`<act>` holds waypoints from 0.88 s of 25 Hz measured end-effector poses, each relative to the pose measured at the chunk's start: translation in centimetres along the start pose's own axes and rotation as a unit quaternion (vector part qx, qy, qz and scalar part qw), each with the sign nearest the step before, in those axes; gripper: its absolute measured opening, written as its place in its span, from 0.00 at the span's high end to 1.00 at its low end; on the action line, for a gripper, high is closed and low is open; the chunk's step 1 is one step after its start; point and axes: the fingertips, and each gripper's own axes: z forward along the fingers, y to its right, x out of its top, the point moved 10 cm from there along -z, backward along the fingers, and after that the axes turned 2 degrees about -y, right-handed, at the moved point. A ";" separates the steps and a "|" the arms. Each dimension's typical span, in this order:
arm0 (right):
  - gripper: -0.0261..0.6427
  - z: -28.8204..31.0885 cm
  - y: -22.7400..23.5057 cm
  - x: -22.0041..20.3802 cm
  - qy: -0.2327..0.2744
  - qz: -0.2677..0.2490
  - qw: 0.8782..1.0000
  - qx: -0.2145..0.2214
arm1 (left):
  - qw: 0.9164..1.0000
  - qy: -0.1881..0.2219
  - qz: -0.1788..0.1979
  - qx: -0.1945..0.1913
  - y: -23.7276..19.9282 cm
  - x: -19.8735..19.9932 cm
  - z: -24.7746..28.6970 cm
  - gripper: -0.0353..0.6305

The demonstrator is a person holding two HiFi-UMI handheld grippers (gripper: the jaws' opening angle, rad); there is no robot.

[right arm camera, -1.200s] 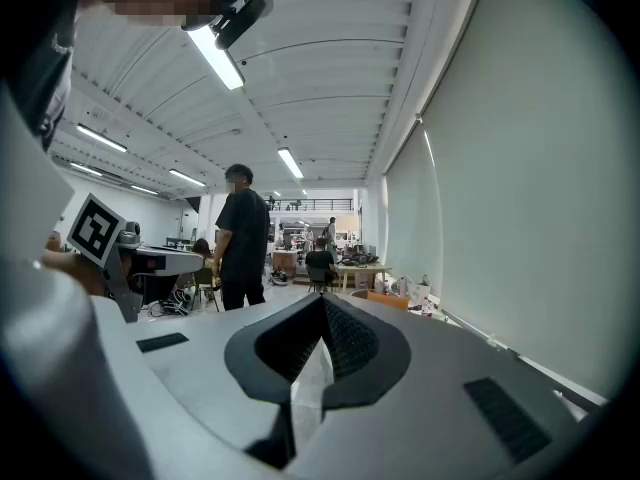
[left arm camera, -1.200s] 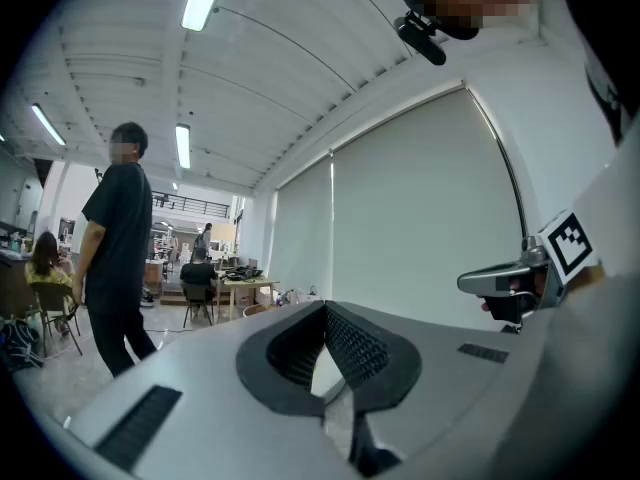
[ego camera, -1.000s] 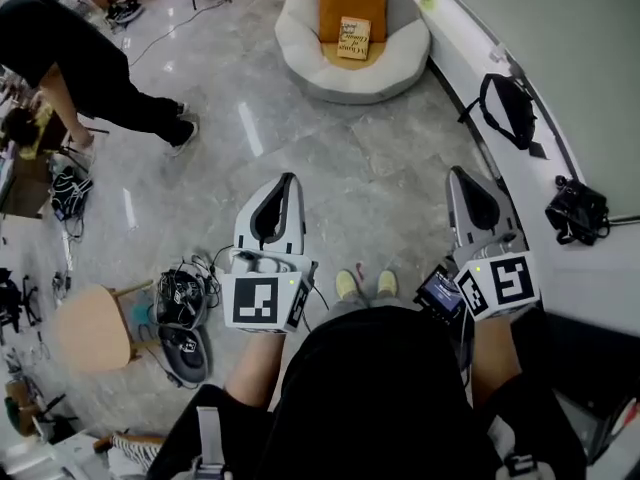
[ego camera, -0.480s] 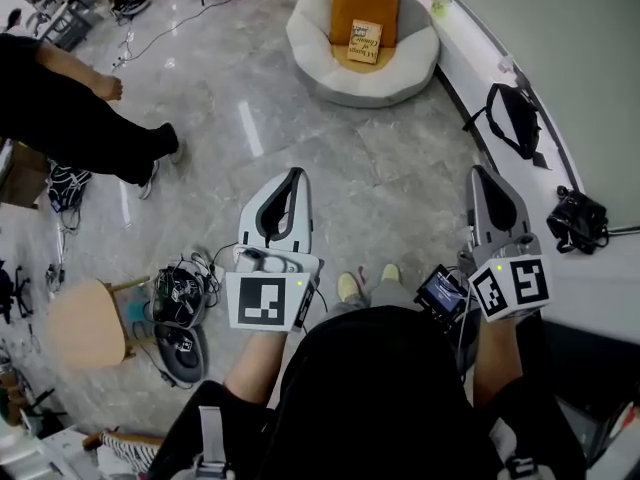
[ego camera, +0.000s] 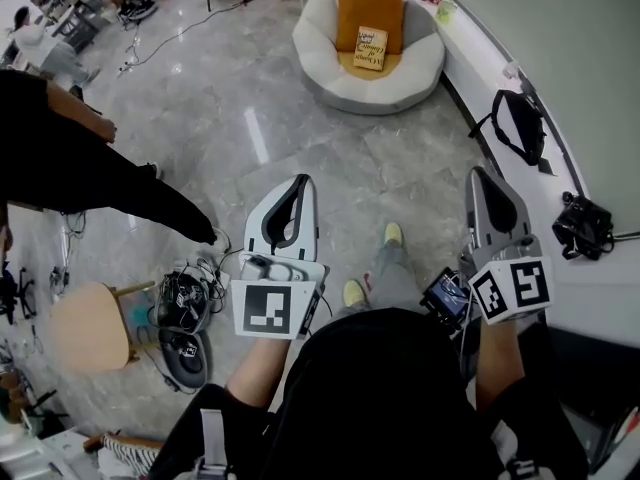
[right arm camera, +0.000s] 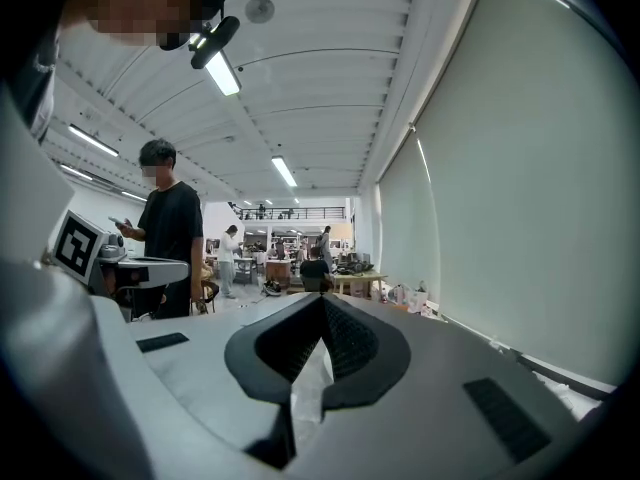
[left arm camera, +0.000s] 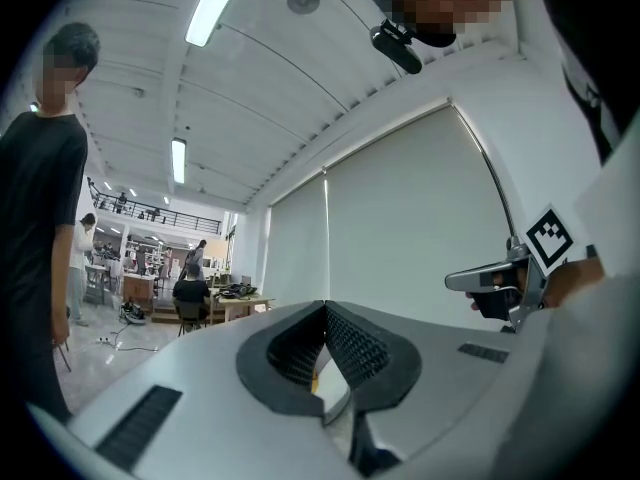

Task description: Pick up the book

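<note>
A yellow book (ego camera: 371,49) leans on an orange cushion (ego camera: 369,12) in a round white seat (ego camera: 372,48) far ahead on the floor. My left gripper (ego camera: 299,182) is held level well short of it, its jaws shut with nothing between them; in the left gripper view its tips (left arm camera: 325,308) meet. My right gripper (ego camera: 481,174) is held alongside at the right, also shut and empty, its tips (right arm camera: 322,298) touching in the right gripper view. Both grippers are far from the book.
A person in black (ego camera: 70,168) walks at the left. A wooden stool (ego camera: 90,326) and a tangle of cables (ego camera: 183,313) lie at lower left. A white ledge (ego camera: 520,118) with black bags (ego camera: 519,126) runs along the right. My shoes (ego camera: 392,234) show on the grey floor.
I have stepped forward toward the seat, one foot now ahead. Both grippers stayed shut and side by side. The person at the left moved across and nearer.
</note>
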 end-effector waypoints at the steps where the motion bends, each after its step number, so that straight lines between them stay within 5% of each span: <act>1: 0.95 0.2 0.0 -0.1 0.000 0.001 1.000 0.001 | 1.000 0.000 0.001 0.000 0.0 0.0 0.1 0.93; 22: 0.95 8.3 6.7 -1.0 -0.001 0.018 1.000 0.013 | 1.000 -0.005 0.021 -0.008 -0.4 0.1 10.3 0.93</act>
